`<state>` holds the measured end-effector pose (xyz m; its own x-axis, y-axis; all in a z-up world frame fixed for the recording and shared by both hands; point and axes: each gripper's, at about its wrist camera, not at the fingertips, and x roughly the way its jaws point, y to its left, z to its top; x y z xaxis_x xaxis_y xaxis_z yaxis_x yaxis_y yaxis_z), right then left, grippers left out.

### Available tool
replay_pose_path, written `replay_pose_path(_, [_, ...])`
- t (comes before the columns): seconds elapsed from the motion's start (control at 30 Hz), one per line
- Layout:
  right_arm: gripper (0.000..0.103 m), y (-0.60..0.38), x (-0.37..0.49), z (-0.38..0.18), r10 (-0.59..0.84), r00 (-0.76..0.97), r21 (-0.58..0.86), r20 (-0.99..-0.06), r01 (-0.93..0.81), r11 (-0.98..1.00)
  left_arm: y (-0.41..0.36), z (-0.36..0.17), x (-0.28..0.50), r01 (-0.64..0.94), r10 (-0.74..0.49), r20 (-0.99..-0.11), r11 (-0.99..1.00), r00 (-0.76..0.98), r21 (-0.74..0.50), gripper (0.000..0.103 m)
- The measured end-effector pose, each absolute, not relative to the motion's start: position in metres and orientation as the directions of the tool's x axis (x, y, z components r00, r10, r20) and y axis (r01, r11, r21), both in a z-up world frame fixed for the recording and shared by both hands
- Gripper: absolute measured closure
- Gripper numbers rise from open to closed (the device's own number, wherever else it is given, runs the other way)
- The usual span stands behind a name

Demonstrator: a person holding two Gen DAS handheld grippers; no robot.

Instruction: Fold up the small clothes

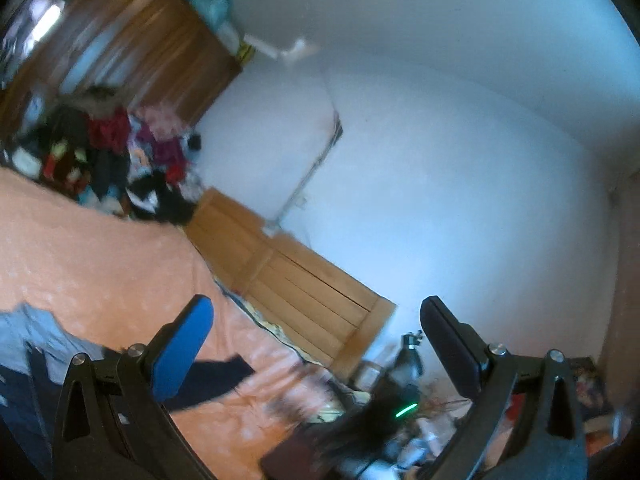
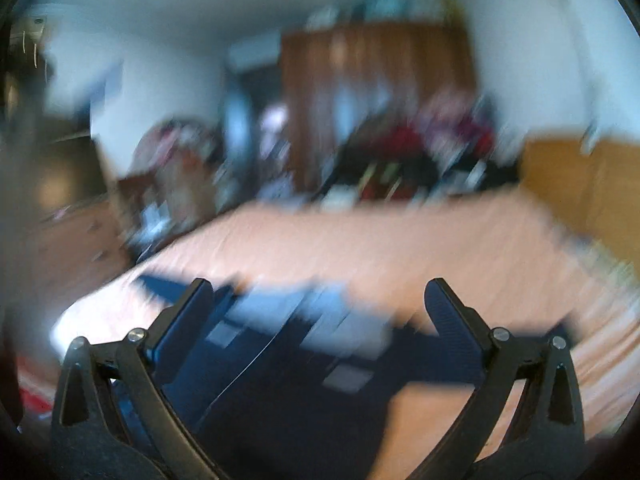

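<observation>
Right gripper point(image 2: 316, 304): jaws spread wide, nothing between them; held low over the bed, facing down its length. View heavily blurred.
Left gripper point(image 1: 320, 320): jaws likewise spread wide and empty; held higher and aimed off toward the headboard corner and wall.
Garment point(image 2: 288, 380): a dark navy piece with paler blue-grey panels, lying spread on the bed directly beneath and just ahead of the right gripper. In the left wrist view only its edge shows at lower left point(image 1: 36, 344), with a dark strip, possibly a sleeve or leg, reaching out toward the middle of the frame.
Key relation: the garment lies below and ahead of the right gripper, and down and to the left of the left gripper. Judged, the right hand is the nearer; the left would have to swing back and drop to reach it.
Long axis: appears to run across the right wrist view, side to side; blur prevents certainty.
Task stage: judged, no fold visible; neither gripper has cloth.
Surface: bed point(image 2: 400, 240) under a peach-orange cover, soft, lightly creased.
Headboard point(image 1: 288, 276): light slatted wood at the bed's far edge.
Bedside clutter point(image 1: 400, 408): dark items with a green light; details unclear.
Clothes pile point(image 1: 108, 160): mixed colours, beyond the bed, well apart from the garment.
Wardrobe point(image 1: 132, 44): brown wood, behind the pile.
Walls point(image 1: 460, 160): plain white.
</observation>
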<state>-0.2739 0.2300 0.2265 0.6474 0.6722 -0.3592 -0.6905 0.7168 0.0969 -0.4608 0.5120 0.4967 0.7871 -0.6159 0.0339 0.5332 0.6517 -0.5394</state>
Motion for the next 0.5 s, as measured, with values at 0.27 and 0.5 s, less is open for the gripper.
replay_pose_path(0.27, [0.000, 0.291, -0.311, 0.067, 0.695, 0.370, 0.204, -0.617, -0.777, 0.595, 0.613, 0.465, -0.499, 0.002, -0.056, -0.130, 0.924, 0.990, -0.382, 0.000])
replay_pose_path(0.5, [0.000, 0.285, -0.287, 0.021, 0.594, 0.350, 0.189, -0.724, -0.728, 0.659, 0.748, 0.290, -0.458, -0.440, 0.236, -0.580, 0.865, 0.780, -0.240, 0.000])
